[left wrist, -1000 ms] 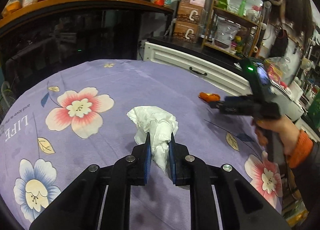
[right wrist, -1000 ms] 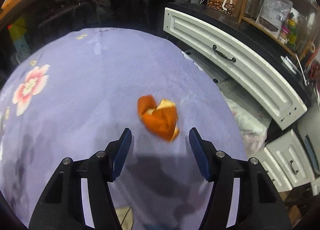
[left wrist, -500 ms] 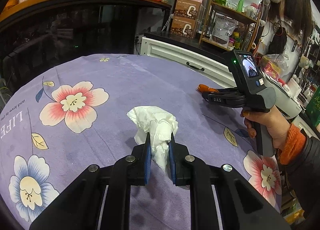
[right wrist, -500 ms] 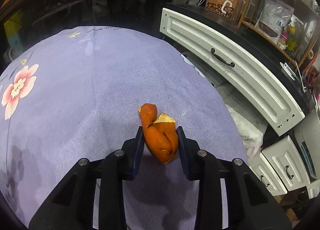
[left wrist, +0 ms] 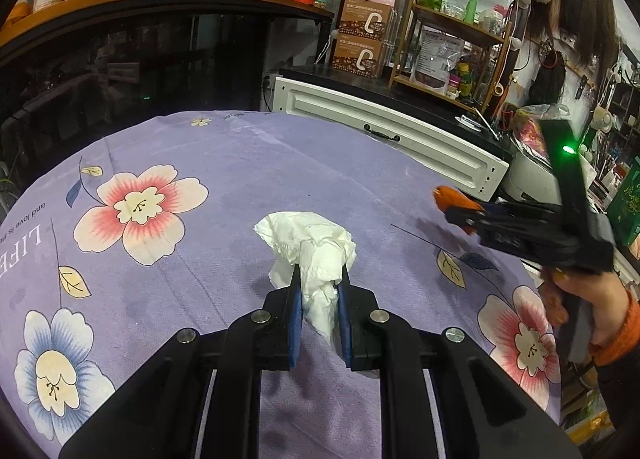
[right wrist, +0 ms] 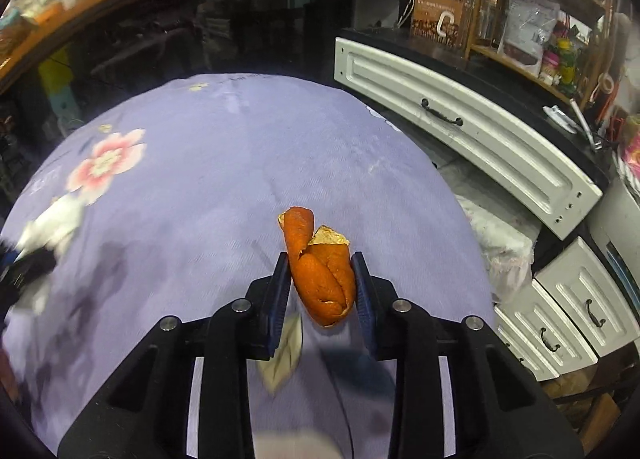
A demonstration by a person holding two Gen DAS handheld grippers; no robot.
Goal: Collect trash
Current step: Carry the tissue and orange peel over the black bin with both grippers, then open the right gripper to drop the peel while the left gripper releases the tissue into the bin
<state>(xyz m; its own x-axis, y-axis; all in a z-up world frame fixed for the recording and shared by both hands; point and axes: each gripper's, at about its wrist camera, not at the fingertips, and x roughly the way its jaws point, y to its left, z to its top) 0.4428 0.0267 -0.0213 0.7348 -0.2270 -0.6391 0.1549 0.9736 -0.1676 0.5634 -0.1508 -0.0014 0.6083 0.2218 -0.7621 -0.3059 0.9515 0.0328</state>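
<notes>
purple floral cloth, crumpled tissue — curled peel

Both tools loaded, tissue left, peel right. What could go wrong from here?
1. The orange peel is curled and pinched only around its lower part by the right tool; a long curl sticks out past the tips, so it may slip or tear in transit.
2. The crumpled tissue is soft and bulges beyond the left tool; it could slide out or snag on the floral tablecloth.
3. No bin is in view.
</notes>
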